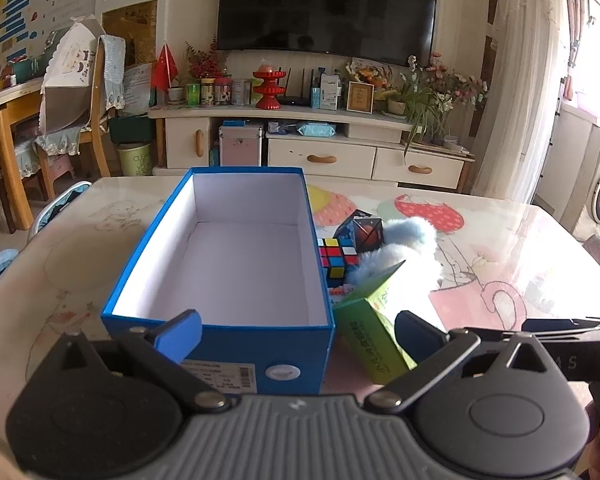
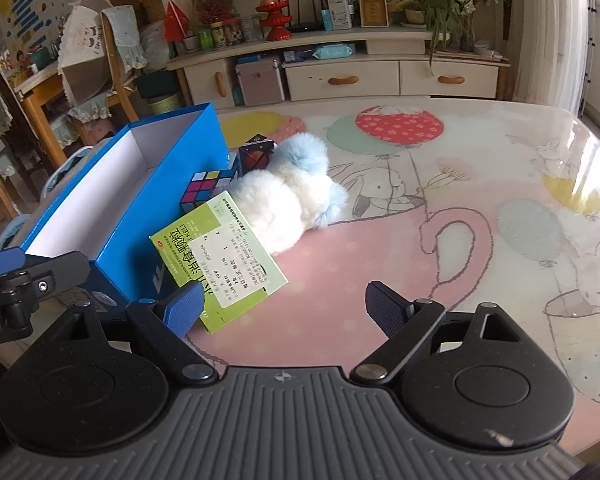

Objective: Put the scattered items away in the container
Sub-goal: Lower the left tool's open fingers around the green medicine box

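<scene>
An open blue box (image 1: 220, 332) with a white, empty inside stands on the table; it also shows in the right wrist view (image 2: 140, 216). Right of it lie a green medicine carton (image 1: 374, 320) (image 2: 224, 256), a white-and-blue plush toy (image 1: 408, 252) (image 2: 288, 196), a colour cube (image 1: 336, 260) (image 2: 206, 186) and a dark puzzle cube (image 1: 362, 232) (image 2: 254, 154). My left gripper (image 1: 298, 334) is open and empty before the box's near wall. My right gripper (image 2: 284, 306) is open and empty, its left finger just in front of the carton.
The table (image 2: 480, 208) has a glossy cartoon-print cover. The left gripper's body (image 2: 24, 280) shows at the left edge of the right wrist view. Chairs (image 1: 84, 120) stand left of the table; a TV cabinet (image 1: 312, 136) is behind.
</scene>
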{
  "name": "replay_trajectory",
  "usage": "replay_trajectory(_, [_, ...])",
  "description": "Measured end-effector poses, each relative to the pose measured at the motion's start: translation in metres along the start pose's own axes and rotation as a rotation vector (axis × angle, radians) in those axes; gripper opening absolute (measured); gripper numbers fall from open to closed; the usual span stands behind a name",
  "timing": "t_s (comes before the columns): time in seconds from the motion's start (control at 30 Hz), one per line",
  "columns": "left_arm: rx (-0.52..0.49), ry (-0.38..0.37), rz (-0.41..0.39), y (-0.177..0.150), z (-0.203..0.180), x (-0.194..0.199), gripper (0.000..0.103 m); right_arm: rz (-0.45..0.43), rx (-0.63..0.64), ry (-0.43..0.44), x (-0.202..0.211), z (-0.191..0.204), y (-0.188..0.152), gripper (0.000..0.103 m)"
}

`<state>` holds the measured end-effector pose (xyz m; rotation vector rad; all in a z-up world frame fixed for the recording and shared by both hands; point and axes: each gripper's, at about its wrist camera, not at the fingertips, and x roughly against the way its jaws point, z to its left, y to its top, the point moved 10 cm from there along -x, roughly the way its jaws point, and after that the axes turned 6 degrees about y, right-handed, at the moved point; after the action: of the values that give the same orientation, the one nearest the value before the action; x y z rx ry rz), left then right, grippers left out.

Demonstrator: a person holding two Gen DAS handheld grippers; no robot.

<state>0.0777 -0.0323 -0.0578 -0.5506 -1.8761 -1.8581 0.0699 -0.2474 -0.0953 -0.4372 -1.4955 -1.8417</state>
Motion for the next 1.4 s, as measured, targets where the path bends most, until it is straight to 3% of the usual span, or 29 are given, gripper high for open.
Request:
replay_trajectory(0.7, [-0.004, -0.017, -0.008, -0.005, -0.010, -0.001, 0.103, -0.002, -0.055, 0.106, -0.001, -0.004, -0.006, 0.103])
replay_trajectory(1.03, [0.012, -0.031, -0.042, -0.004, -0.015, -0.001, 0.103, -0.068, -0.033, 0.106, 0.010, -0.003, 0.001, 0.103])
replay_trajectory(1.4, [0.019, -0.043, -0.063, -0.003, -0.023, -0.002, 0.103, -0.079, -0.027, 0.084, 0.010, -0.013, 0.002, 0.103])
